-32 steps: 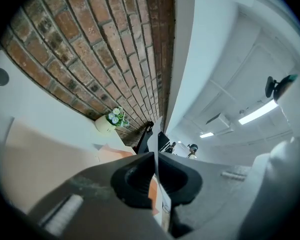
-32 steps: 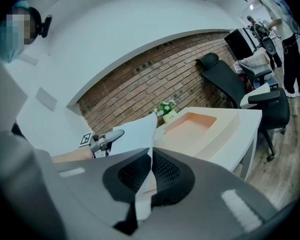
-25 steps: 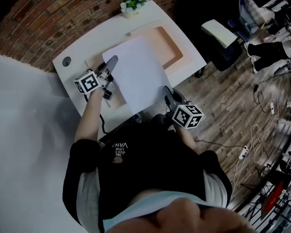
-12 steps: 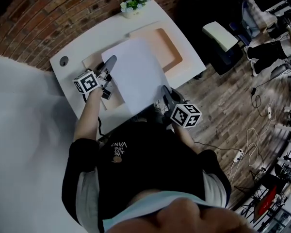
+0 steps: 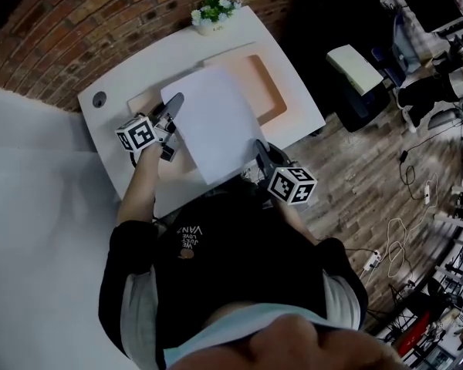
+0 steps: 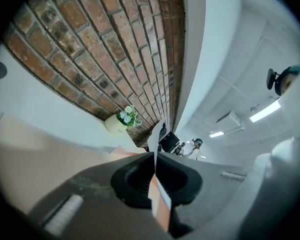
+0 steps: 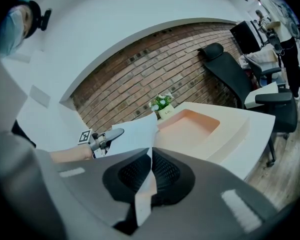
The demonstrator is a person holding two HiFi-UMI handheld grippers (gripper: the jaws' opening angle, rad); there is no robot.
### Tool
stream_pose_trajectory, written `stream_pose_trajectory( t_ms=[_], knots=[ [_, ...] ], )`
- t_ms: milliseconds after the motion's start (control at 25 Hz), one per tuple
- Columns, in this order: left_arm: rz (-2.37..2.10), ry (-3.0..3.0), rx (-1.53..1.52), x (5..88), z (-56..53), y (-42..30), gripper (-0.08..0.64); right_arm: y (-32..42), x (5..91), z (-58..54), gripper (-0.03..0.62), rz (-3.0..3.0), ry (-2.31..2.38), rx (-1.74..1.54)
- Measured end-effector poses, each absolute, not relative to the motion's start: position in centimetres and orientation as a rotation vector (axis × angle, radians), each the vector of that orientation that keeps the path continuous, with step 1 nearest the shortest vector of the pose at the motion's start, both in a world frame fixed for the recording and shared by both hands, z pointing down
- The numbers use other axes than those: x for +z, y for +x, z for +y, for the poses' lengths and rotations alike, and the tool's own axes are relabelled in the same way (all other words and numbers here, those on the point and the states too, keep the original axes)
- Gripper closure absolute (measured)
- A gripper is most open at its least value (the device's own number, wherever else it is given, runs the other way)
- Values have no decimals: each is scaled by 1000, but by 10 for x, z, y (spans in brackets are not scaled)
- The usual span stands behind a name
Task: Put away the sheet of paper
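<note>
Sheet of paper [image 5: 212, 122] is held between both hands over the peach tray [image 5: 272, 74] on the white table [image 5: 131, 68]. Can't tell if it touches the tray.

- Left hand-held gripper [image 5: 173, 105]: jaws closed on the sheet's left long edge, towards the far corner. Its own view shows the paper edge-on, pinched in the left hand-held gripper [image 6: 154, 155].
- Right hand-held gripper [image 5: 258, 146]: jaws clamped on the near right corner, and the paper [image 7: 132, 129] runs away from it towards the other hand.
- The sheet's long axis runs from the person out towards the brick wall. This looks crosswise to the tray's long side.
- Tray recess [image 7: 190, 124] lies ahead and right of the right jaws, under the sheet's far half. Flower pot [image 5: 210, 8] stands well beyond.

Judgement: the sheet needs turning or shifting to sit square in the tray.
</note>
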State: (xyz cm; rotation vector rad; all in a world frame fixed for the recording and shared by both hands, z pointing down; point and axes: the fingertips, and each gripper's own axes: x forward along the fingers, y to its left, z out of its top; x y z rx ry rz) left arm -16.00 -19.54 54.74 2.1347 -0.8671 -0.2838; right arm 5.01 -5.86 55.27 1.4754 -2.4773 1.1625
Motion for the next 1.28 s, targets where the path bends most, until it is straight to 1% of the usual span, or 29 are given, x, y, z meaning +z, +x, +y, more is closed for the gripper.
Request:
stream_pose_trajectory(
  t_ms=[560, 1280],
  knots=[
    [-966, 2113, -228, 566, -216, -158, 561, 60, 567, -89, 600, -2457, 1387, 1144],
    [-963, 2098, -196, 601, -239, -159, 561, 58, 590, -119, 600, -2379, 1351, 1123]
  ],
)
